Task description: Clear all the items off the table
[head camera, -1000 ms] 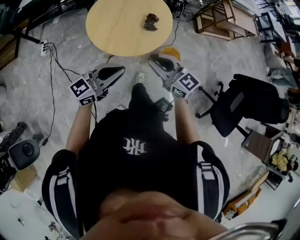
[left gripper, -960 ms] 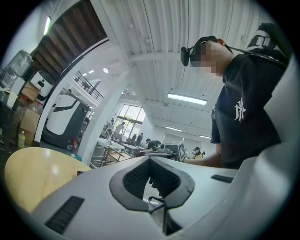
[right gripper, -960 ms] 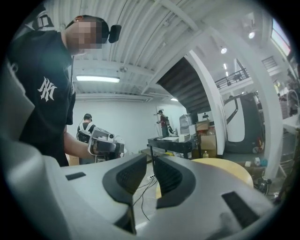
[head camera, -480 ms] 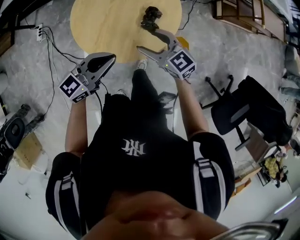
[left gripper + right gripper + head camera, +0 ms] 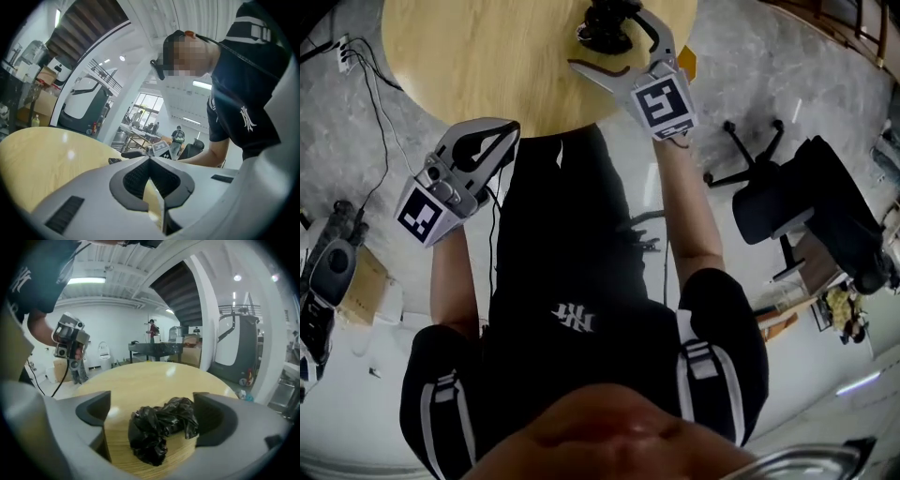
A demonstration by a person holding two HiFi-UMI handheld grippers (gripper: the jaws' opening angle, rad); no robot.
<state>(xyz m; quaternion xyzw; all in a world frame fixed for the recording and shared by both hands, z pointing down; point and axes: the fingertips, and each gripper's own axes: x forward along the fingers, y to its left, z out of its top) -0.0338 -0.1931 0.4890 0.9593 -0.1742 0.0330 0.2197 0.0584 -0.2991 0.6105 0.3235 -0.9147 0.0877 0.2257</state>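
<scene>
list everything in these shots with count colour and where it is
table: one, light wood, round, top of the head view
bag: one, black, crumpled, on the table
office chair: one, black, on the grey floor at the right
cables: a few, black, on the floor left of the table
left gripper: one, white and grey, jaws shut with nothing in them, by the table's near edge
right gripper: one, white and grey, over the table, jaws have just been opening and stand wide either side of the bag, not pressing it
</scene>
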